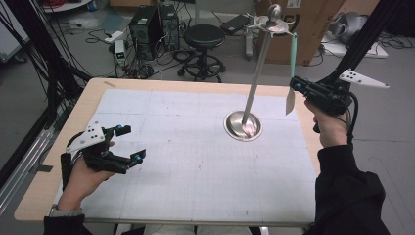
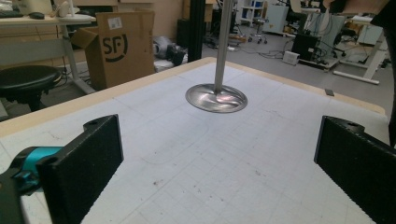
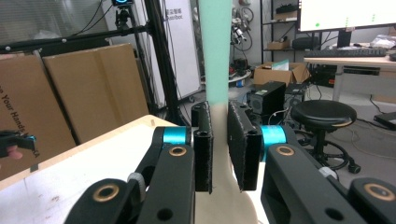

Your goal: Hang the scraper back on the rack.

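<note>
My right gripper [image 1: 299, 89] was clamped on the spatula [image 1: 291, 73] by the stand [image 1: 243, 125], keeping it upright to hook its mint handle onto the rack above; my left gripper [image 1: 128, 144] waited wide open and empty over the table [image 1: 195, 147]. The right gripper view showed the pads [image 3: 204, 154] pinching where handle meets pale blade, while the high view showed the hooks.

Black stool [image 1: 204, 36], cardboard box [image 1: 313, 29], perhaps 2 computers [image 1: 154, 24].

Glossy metal stand [image 1: 243, 125], matt plastic spatula [image 1: 292, 73]
</note>
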{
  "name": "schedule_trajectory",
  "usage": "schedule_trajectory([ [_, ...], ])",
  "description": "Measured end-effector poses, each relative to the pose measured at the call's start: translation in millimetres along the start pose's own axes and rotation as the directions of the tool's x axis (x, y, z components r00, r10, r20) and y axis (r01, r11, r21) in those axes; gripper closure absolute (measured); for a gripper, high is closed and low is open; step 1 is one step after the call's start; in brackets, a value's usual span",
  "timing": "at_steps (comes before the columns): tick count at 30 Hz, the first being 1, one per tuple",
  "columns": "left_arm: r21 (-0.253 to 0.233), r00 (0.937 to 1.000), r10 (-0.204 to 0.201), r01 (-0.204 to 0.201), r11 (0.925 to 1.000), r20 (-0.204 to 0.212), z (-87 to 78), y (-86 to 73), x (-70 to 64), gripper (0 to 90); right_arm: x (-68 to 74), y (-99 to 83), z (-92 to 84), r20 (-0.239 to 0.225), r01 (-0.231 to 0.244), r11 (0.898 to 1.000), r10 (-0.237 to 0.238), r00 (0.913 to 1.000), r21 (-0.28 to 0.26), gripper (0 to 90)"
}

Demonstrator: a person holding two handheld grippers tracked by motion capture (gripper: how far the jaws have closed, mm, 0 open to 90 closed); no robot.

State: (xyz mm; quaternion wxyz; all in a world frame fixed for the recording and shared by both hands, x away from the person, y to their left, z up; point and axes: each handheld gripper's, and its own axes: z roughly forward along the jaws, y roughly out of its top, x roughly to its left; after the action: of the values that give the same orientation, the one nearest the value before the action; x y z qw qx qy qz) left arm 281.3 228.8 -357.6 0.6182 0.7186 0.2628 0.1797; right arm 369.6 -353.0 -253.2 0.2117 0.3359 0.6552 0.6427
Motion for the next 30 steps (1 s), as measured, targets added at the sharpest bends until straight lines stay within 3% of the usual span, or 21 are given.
schedule_trajectory([
  [10,-0.014,0.9999,-0.008,0.008,0.9999,-0.008,-5.8,1.0,1.4,1.8,3.1,-4.1,12.0,0.031,-0.004,1.0,0.005,0.9995,-0.013,78.2],
  [15,-0.011,0.9999,-0.007,0.007,0.9999,-0.007,-5.5,0.7,1.4,1.8,6.3,-3.5,7.8,0.054,-0.003,0.999,0.005,0.9985,-0.038,66.1],
  [20,-0.007,1.0,-0.003,0.003,1.0,-0.008,-4.3,1.0,0.7,1.8,17.0,-6.3,4.1,0.082,0.036,0.999,-0.033,0.996,-0.028,48.4],
  [25,-0.016,0.9999,-0.009,0.009,0.9998,-0.006,-5.1,1.4,1.6,1.8,30.5,-23.1,3.9,0.044,0.074,0.997,-0.075,0.9962,0.021,33.3],
  [30,-0.034,0.9998,-0.018,0.018,0.9993,0.0,-6.4,2.2,2.6,1.8,43.7,-44.3,6.1,0.0,0.127,0.987,-0.127,0.9918,0.095,17.7],
])
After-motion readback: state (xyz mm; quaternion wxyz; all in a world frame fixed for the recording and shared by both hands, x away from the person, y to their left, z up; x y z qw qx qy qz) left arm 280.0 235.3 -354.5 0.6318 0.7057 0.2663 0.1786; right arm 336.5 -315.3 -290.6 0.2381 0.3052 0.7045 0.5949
